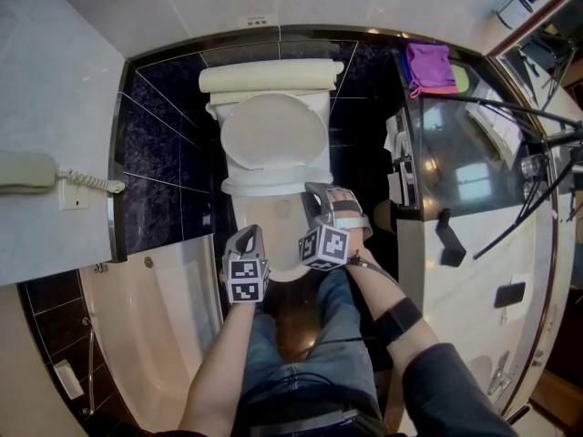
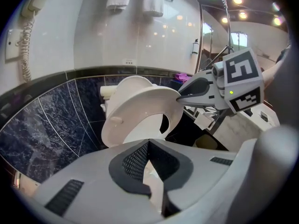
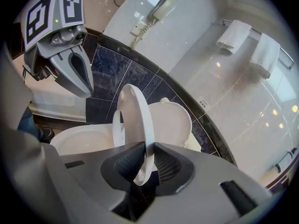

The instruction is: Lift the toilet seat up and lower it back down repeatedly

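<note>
The white toilet seat (image 1: 271, 188) stands partly raised over the bowl (image 1: 273, 244), with the lid (image 1: 273, 133) upright against the tank. My right gripper (image 1: 317, 192) is shut on the seat's right front rim. In the right gripper view the seat (image 3: 135, 120) runs edge-on between the pads (image 3: 125, 164), in front of the lid (image 3: 170, 120). My left gripper (image 1: 248, 237) hovers over the bowl's front left, shut and holding nothing. The left gripper view shows its jaws (image 2: 148, 167) together, the tilted seat (image 2: 140, 111) ahead and the right gripper (image 2: 187, 93) at its rim.
A bathtub (image 1: 155, 308) lies to the left below a wall phone (image 1: 27, 171). Dark tiles surround the toilet. A glass shower door (image 1: 455, 153) and tripod legs stand at the right, with a purple cloth (image 1: 430, 66) behind. Towels (image 3: 233, 36) hang on the wall.
</note>
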Demonstrator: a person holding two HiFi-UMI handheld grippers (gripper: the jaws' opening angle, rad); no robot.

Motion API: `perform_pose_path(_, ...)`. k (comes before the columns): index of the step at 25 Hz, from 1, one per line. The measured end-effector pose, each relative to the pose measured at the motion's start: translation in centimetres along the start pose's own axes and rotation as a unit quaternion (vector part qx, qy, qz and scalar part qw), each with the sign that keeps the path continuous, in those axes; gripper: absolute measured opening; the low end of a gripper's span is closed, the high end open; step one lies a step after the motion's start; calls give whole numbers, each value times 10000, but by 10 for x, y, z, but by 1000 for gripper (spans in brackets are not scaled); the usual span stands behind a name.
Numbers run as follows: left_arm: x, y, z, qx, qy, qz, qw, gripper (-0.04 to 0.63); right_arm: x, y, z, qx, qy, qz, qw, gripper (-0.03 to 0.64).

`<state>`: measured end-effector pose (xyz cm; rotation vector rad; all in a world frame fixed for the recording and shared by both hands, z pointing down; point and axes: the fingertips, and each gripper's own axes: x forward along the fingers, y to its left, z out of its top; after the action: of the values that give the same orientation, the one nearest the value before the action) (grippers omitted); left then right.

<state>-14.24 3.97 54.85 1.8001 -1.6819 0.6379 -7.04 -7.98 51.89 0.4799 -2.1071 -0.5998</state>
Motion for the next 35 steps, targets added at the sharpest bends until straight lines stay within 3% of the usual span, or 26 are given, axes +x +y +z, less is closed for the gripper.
perform_pose_path(6, 5, -10, -14, 56, -15, -157, 9999, -5, -23, 51, -14, -153, 84, 14, 9998, 81)
perform_pose_path(12, 6, -9, -47, 25, -43, -82, 10000, -5, -44, 105, -29, -359, 194, 155, 9990, 84)
perform_pose_path(26, 4, -26, -141, -27, 151, -191, 9997, -5, -67, 191, -64, -192, 540, 440, 9974, 76)
perform_pose_path(28, 5, -28, -146, -43, 127, -204, 9997, -5, -76, 200, -68, -161, 535, 406, 9976, 17)
perform_pose_path(35, 10, -37, -204, -122, 431, -236, 9987, -5, -75, 202, -97, 306, 729, 46, 9969, 18)
